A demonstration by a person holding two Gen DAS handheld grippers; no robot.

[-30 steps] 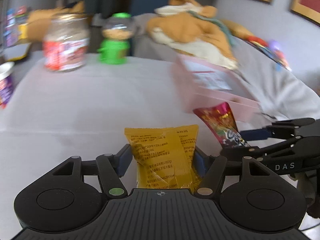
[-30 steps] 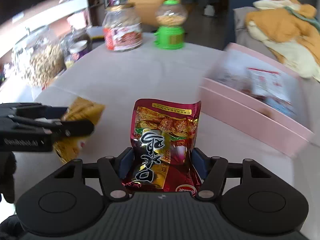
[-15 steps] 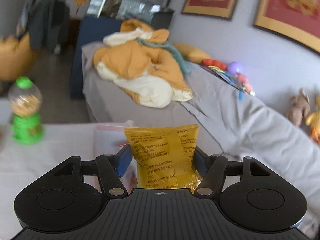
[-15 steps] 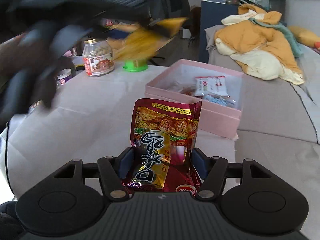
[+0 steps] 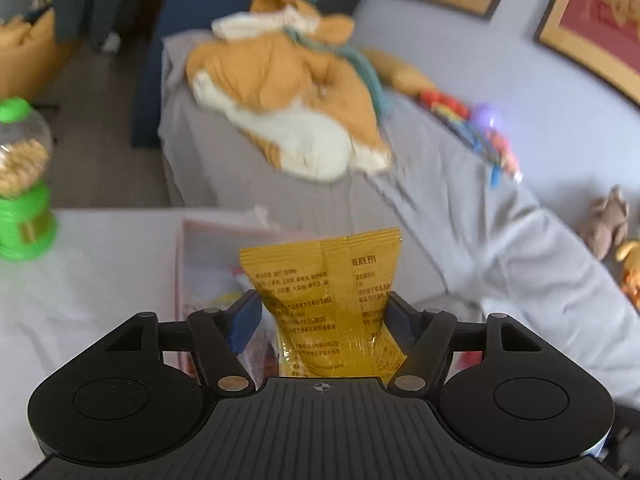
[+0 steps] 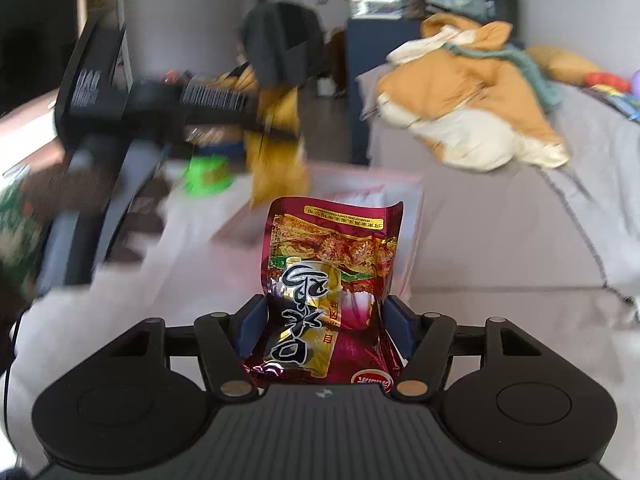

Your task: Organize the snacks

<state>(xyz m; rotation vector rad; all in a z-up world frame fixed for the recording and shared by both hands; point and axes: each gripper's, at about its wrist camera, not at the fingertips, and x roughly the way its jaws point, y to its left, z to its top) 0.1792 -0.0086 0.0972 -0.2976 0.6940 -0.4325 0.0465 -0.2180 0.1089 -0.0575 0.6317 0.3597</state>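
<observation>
My left gripper (image 5: 325, 312) is shut on a yellow snack packet (image 5: 326, 292) and holds it above the near end of the pink box (image 5: 188, 240), which has several packets inside. My right gripper (image 6: 326, 320) is shut on a dark red snack packet (image 6: 328, 280) and holds it above the white table, short of the pink box (image 6: 400, 196). The left gripper and its yellow packet (image 6: 276, 152) show blurred in the right wrist view, over the box's left side.
A green-based candy dispenser (image 5: 22, 184) stands on the white tablecloth (image 5: 92, 264) left of the box. A grey sofa (image 5: 480, 208) with an orange and white blanket (image 5: 288, 112) lies behind and to the right. Soft toys (image 5: 608, 220) sit at the far right.
My left gripper has carried the yellow packet up from the table and over the pink box. My right gripper has moved nearer the box with the red packet.
</observation>
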